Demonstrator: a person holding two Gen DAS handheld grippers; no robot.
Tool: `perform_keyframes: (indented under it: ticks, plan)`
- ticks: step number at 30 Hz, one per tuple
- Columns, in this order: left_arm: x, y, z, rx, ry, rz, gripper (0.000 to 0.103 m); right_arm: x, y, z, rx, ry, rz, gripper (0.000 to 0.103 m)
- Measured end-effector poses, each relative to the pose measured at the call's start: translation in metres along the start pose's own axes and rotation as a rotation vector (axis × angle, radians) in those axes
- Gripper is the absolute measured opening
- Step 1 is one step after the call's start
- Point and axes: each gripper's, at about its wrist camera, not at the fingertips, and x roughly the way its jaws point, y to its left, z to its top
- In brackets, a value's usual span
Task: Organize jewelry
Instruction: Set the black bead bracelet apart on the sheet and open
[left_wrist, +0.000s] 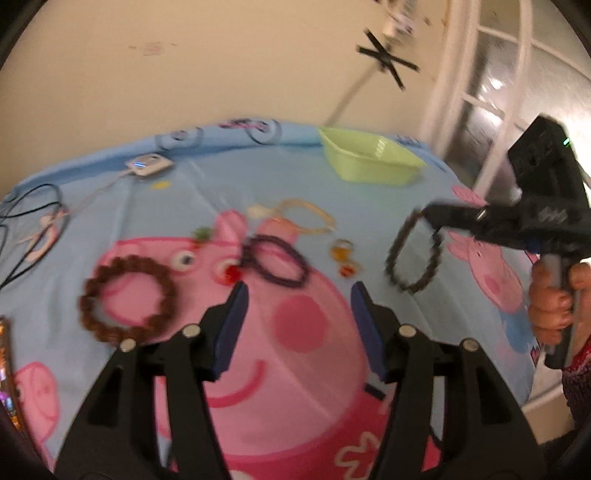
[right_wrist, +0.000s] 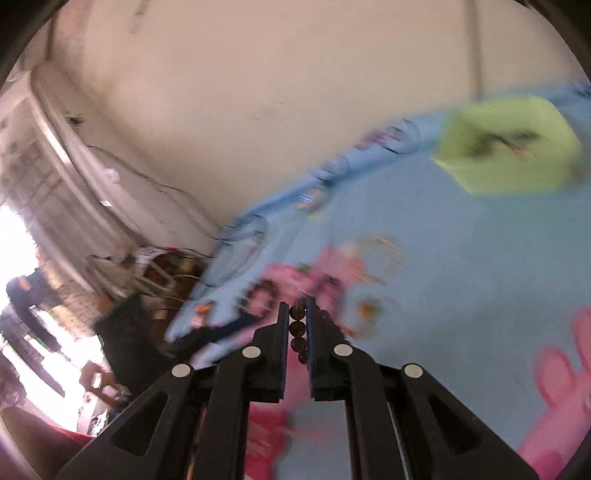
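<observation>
With our right gripper (right_wrist: 297, 314) pinching the dark bead bracelet (left_wrist: 413, 254) above the cloth, we should carry it steadily over the green basket (left_wrist: 369, 162) before releasing, our left gripper (left_wrist: 299, 299) spread and empty.

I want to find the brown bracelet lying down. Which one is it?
Look at the blue cartoon pig cloth covering the table. On the big pink pig's face, left of the open left tongs, lies the brown bracelet, flat on the cloth. It is the fat, round ring of reddish-brown beads; the purple bracelet beside it is thinner.
</observation>
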Motion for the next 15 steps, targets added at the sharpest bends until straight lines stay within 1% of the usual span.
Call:
perform_keyframes:
  ticks: [1, 2, 3, 4, 5, 6, 7, 8, 9, 10, 11, 12, 13, 15]
  plan:
    - [0.005, -0.007, -0.001, 0.021, 0.013, -0.011, 0.055, -0.001, -0.01, -0.007, 0.003, 0.006, -0.075, 0.0]
    - [0.008, -0.012, -0.001, 0.035, 0.022, -0.014, 0.055, -0.002, -0.017, -0.014, -0.013, 0.016, -0.186, 0.0]
    - [0.011, -0.016, -0.001, 0.05, 0.03, -0.013, 0.055, -0.002, -0.025, -0.023, -0.049, 0.024, -0.366, 0.0]
    - [0.015, -0.019, -0.001, 0.071, 0.038, -0.005, 0.055, -0.004, -0.03, -0.029, -0.071, 0.019, -0.458, 0.0]
    - [0.017, -0.018, 0.0, 0.081, 0.039, 0.005, 0.055, -0.009, -0.032, -0.032, -0.088, -0.007, -0.459, 0.0]
    - [0.019, -0.016, 0.002, 0.085, 0.041, 0.023, 0.055, -0.014, -0.032, -0.032, -0.082, -0.021, -0.485, 0.0]
    - [0.022, -0.013, 0.005, 0.08, 0.048, 0.048, 0.055, -0.016, -0.029, -0.03, -0.079, -0.028, -0.502, 0.006]
    - [0.026, -0.005, 0.008, 0.058, 0.063, 0.086, 0.055, -0.017, -0.024, -0.028, -0.091, -0.039, -0.486, 0.008]
    - [0.026, 0.004, 0.01, 0.028, 0.067, 0.105, 0.053, -0.016, -0.012, -0.026, -0.124, -0.053, -0.45, 0.008]
    - [0.025, 0.015, 0.012, -0.008, 0.066, 0.105, 0.05, -0.013, -0.003, -0.025, -0.155, -0.056, -0.429, 0.008]
    - [0.021, 0.027, 0.013, -0.052, 0.063, 0.097, 0.05, -0.008, 0.006, -0.025, -0.189, -0.05, -0.406, 0.008]
    - [0.018, 0.036, 0.013, -0.075, 0.058, 0.099, 0.049, 0.003, 0.018, -0.025, -0.235, -0.03, -0.371, 0.008]
    - [0.016, 0.041, 0.014, -0.079, 0.054, 0.109, 0.049, 0.013, 0.026, -0.026, -0.262, -0.006, -0.347, 0.008]
    - [0.014, 0.044, 0.013, -0.042, 0.061, 0.126, 0.049, 0.039, 0.037, -0.029, -0.311, 0.058, -0.32, 0.008]
